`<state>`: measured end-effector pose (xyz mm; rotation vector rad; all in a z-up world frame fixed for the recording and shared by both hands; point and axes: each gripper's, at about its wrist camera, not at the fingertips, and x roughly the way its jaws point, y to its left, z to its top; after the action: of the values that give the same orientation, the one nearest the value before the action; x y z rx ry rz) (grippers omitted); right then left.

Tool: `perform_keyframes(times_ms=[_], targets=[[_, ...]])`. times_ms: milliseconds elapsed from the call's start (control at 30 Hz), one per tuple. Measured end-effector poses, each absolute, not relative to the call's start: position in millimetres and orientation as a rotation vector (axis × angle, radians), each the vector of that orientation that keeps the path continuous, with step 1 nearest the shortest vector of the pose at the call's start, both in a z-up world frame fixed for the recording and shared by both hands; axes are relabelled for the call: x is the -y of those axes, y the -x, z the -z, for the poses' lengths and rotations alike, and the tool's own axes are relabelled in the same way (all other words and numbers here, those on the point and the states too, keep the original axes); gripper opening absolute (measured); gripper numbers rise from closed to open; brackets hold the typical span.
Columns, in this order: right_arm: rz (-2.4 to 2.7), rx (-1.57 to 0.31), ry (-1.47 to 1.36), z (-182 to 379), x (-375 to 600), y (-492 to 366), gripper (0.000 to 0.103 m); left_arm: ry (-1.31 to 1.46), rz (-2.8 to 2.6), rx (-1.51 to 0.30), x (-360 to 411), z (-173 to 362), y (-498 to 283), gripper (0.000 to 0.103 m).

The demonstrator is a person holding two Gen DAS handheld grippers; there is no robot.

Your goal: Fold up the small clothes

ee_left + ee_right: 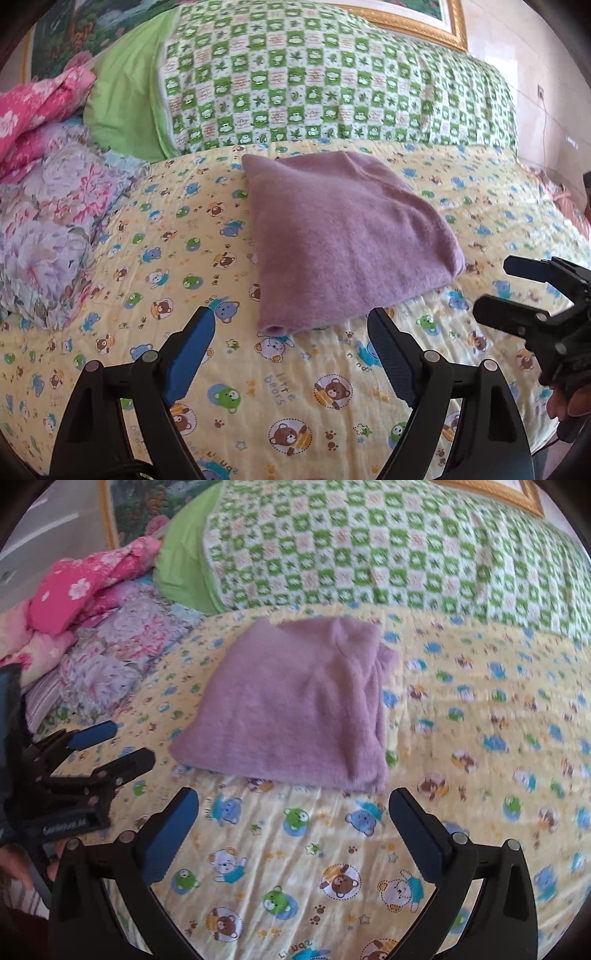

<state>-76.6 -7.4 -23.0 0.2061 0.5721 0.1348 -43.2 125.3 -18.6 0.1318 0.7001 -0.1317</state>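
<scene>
Left wrist view: purple garment point(343, 236) lies folded into a neat rectangle

Purple garment point(343, 236) on bear-print yellow sheet point(155, 258)

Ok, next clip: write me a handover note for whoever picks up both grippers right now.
Left gripper: open, empty, just short of the purple garment's near edge.
Right gripper: open, empty, also facing the near edge.
Garment: lies folded into a compact, roughly square bundle on the yellow bear sheet, in front of the green checked quilt. Neither gripper touches it.
Done: the fold looks complete, layers stacked on the right side.
Left: probably only tidying or setting it aside; no other unfolded small clothes are in view.
</scene>
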Motion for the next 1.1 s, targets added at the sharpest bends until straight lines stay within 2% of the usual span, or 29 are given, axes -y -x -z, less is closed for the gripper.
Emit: perform_keyframes(times_ms=[1100], targets=[[-0.162,-0.6,-0.18,25,0,52,0.103,-0.066,0.113,-0.752,-134,25,34,0.094]])
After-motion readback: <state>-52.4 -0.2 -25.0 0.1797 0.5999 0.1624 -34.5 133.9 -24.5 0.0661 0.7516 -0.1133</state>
